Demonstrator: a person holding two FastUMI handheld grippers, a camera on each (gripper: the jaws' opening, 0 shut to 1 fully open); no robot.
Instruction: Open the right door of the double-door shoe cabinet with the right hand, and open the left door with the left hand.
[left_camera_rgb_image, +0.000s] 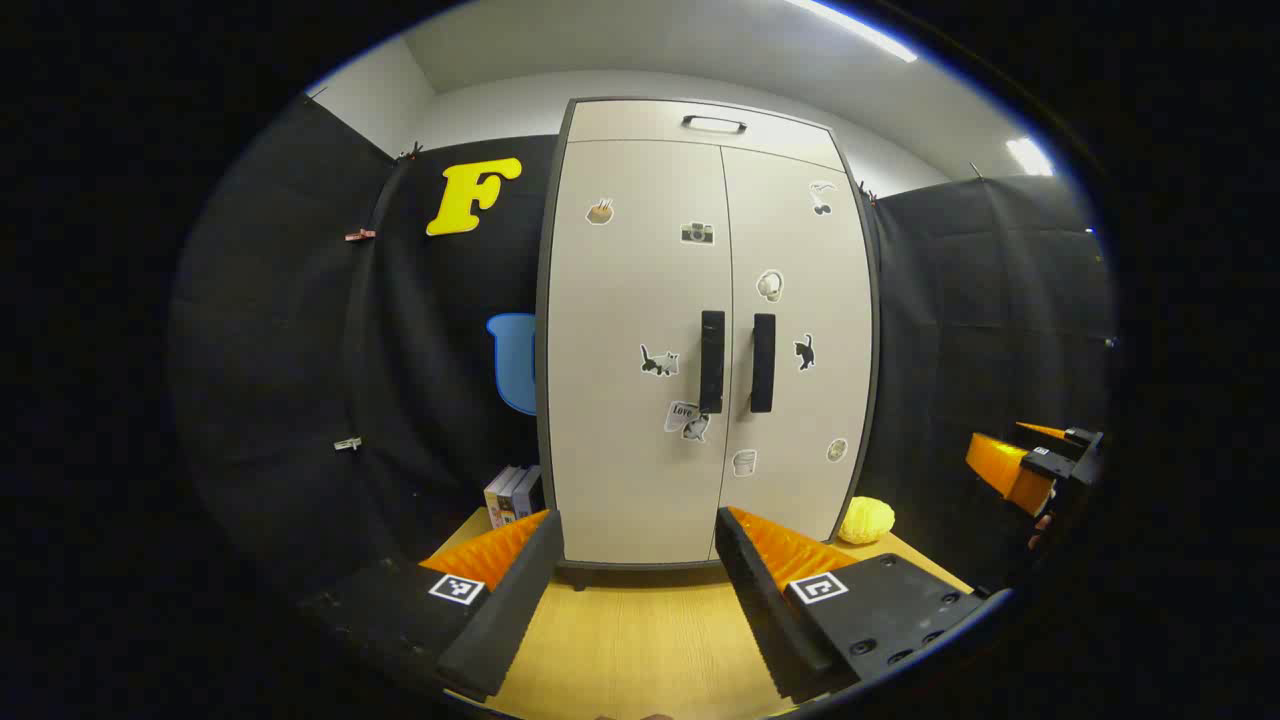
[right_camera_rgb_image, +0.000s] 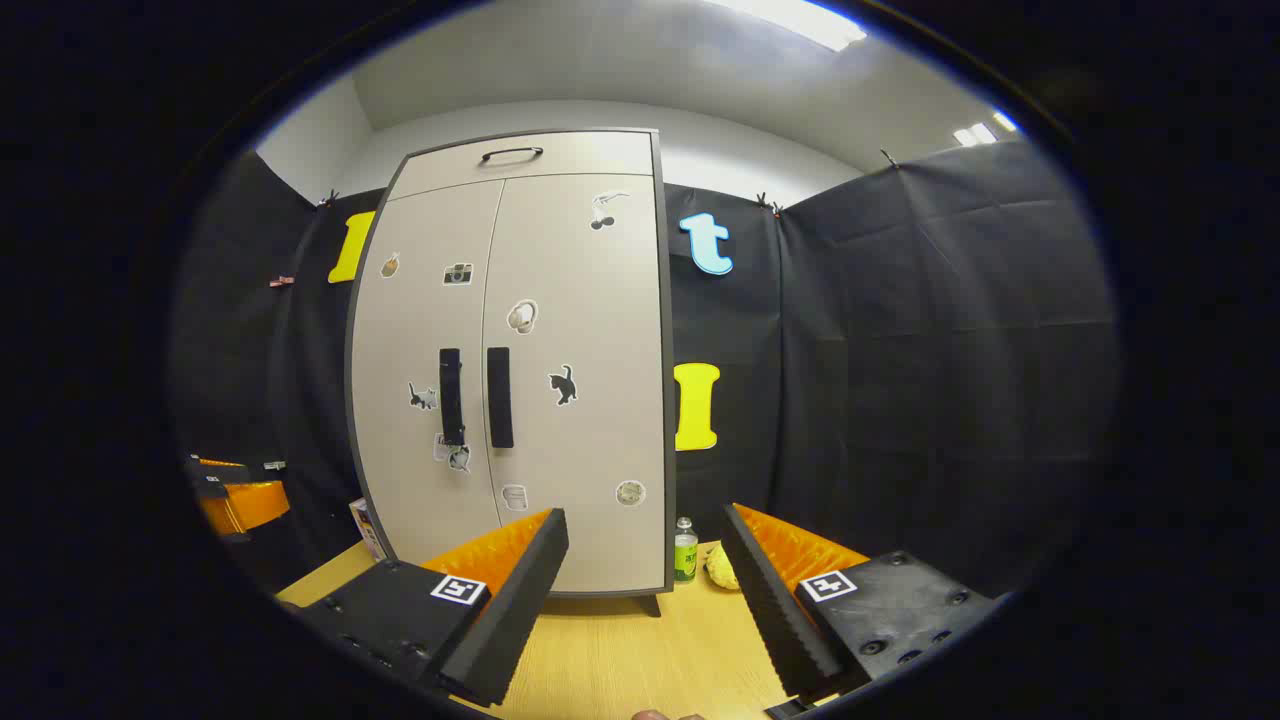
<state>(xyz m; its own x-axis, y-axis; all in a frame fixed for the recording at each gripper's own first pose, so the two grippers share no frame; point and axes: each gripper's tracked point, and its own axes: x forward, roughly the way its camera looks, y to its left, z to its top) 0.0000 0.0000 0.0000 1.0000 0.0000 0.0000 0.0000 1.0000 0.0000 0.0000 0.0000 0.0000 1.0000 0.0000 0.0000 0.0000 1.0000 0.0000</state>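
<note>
Both cabinet doors (left_camera_rgb_image: 700, 340) stood closed at frame centre; left gripper (left_camera_rgb_image: 635, 590) and right gripper (right_camera_rgb_image: 645, 590) gaped wide below

Cabinet interior: I can't see it; both doors of the shoe cabinet (left_camera_rgb_image: 705, 330) sit flush.
Stickers on the doors: several are too small for me to make out, such as the round one (right_camera_rgb_image: 630, 492) low on the right door.
Books (left_camera_rgb_image: 513, 494): partly tucked behind the cabinet's left edge in my left gripper view; covers unreadable.
Yellow lumpy object (left_camera_rgb_image: 866, 520): I can't tell what it is; in my right gripper view my own finger cuts it off.
Green bottle (right_camera_rgb_image: 685, 552): too small for detail.
Right gripper (left_camera_rgb_image: 1040, 462): cropped at the edge of my left gripper view.
Surface (left_camera_rgb_image: 640, 640): its near edge is cut off.
</note>
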